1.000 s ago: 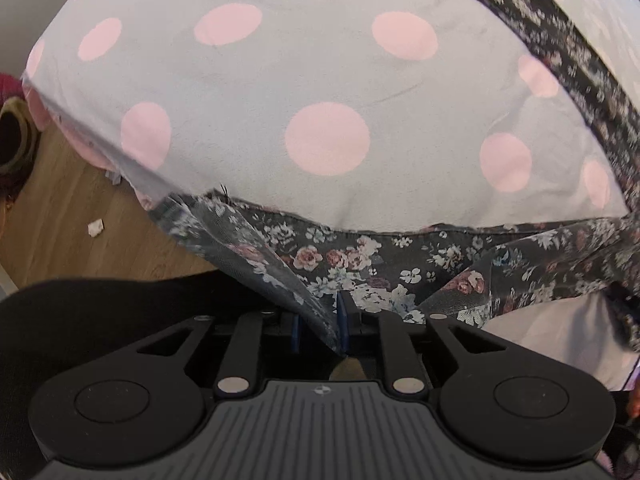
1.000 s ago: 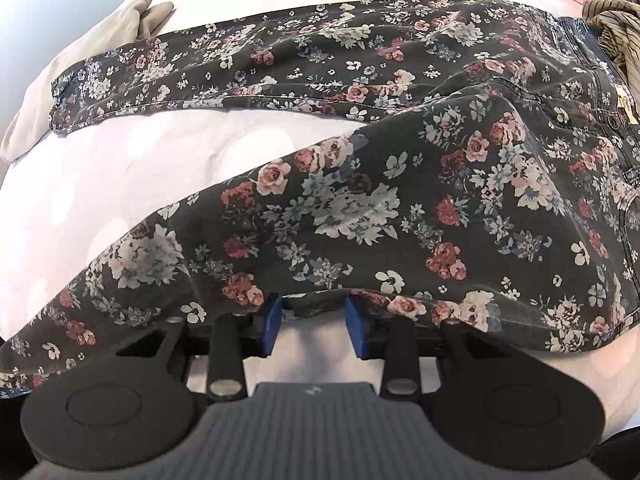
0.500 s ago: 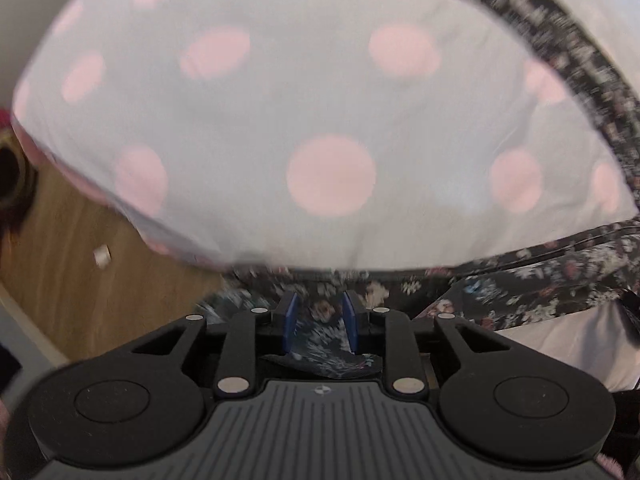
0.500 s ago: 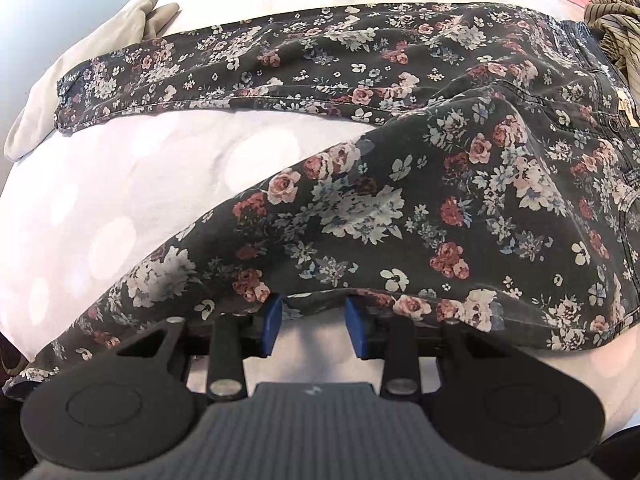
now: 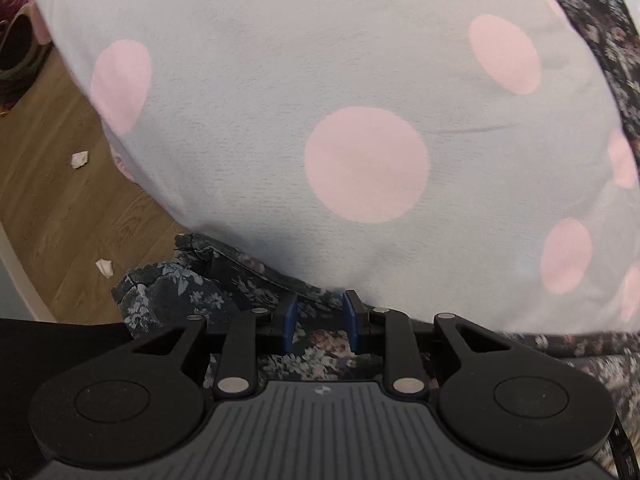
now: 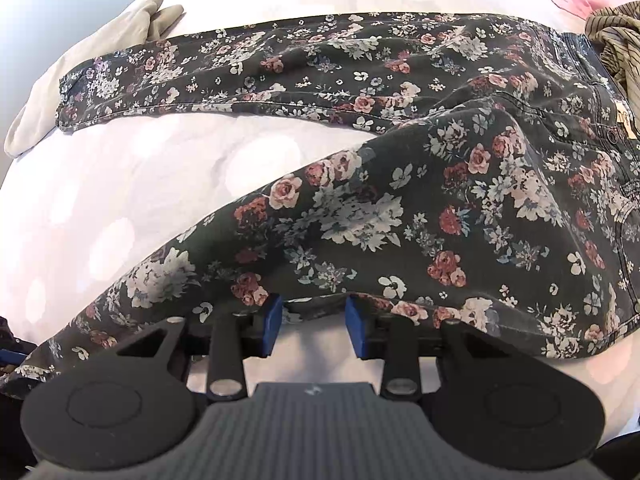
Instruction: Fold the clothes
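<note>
Jaws of both handheld grippers stand apart, each with floral cloth between or under its blue pads but no pad visibly pressing on it. Left gripper (image 5: 318, 322) points down at the near edge of the bed, where the hem end of the dark floral-print cotton trousers (image 6: 460, 208) spills crumpled over the side of the pale bedspread with pink polka dots (image 5: 360, 120), above a wood-plank floor (image 5: 52, 184) strewn with two small white paper scraps (image 5: 79, 159). Right gripper (image 6: 314, 326) sits at the lower seam of the near trouser leg, about mid-thigh, its pads straddling the fabric edge. The trousers lie spread on the bedspread: the far leg runs straight toward a beige cloth (image 6: 92, 64) at the left, the near leg angles toward the camera, and the waistband lies at the right beside a striped olive garment (image 6: 616, 40). Judged step: laying out and squaring the near leg before the first fold, with the hem end apparently released or about to be regrasped. Next move, as a judgement, calls for both grippers to close on the near leg's edge, lift it clear of the bed's side, and carry it over onto the far leg so the seams align; the dangling hem could drag or slip if gripped too shallowly.
</note>
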